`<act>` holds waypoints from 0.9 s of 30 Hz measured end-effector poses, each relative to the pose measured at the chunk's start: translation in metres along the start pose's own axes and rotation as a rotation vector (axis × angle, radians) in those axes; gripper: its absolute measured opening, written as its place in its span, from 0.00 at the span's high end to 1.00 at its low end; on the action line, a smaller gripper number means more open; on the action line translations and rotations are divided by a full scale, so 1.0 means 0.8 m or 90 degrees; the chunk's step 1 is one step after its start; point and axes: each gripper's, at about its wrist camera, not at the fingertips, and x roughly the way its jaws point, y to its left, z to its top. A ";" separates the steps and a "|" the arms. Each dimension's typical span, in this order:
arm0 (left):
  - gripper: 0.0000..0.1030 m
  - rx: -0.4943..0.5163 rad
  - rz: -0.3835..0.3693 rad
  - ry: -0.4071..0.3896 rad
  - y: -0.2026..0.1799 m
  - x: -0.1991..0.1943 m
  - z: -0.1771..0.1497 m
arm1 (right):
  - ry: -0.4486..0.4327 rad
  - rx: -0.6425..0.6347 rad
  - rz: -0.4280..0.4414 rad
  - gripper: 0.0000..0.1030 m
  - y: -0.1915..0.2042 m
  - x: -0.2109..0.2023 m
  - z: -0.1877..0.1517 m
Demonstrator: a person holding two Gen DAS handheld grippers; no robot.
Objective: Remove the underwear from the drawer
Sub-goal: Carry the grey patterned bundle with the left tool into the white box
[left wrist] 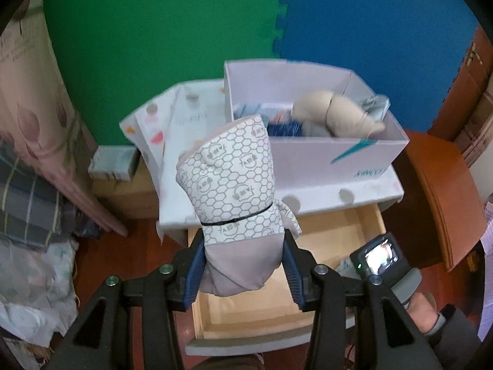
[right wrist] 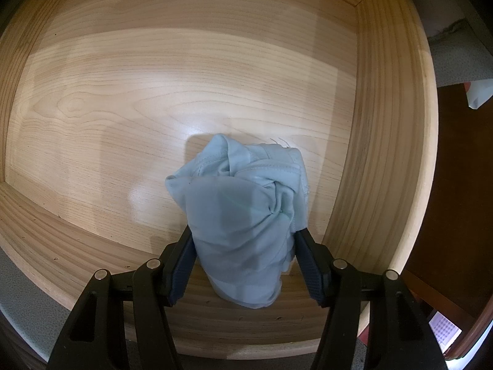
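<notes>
1. Our left gripper (left wrist: 243,265) has its jaws clamped on a rolled patterned underwear bundle (left wrist: 231,185), held above the open drawer (left wrist: 336,231).
2. Our right gripper (right wrist: 245,265) grips a pale blue underwear (right wrist: 243,209) resting on the drawer floor.
3. Beyond the left jaws stands a white box (left wrist: 363,154); the soft rolls could slip or snag its rim.
</notes>
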 end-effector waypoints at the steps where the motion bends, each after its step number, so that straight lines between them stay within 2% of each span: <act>1: 0.55 0.003 0.001 -0.005 -0.002 -0.005 0.006 | 0.000 0.000 0.000 0.44 0.000 0.000 0.000; 6: 0.55 0.022 0.006 -0.030 -0.011 -0.024 0.033 | 0.000 0.000 0.000 0.44 0.000 0.000 0.000; 13: 0.55 0.032 0.018 -0.049 -0.022 -0.022 0.071 | -0.001 0.000 0.000 0.44 0.001 0.000 0.001; 23: 0.55 0.036 -0.005 -0.052 -0.035 0.012 0.120 | -0.001 0.000 0.000 0.44 0.001 0.000 0.002; 27: 0.55 0.035 -0.001 -0.034 -0.037 0.039 0.136 | -0.001 0.000 0.000 0.44 0.001 0.000 0.002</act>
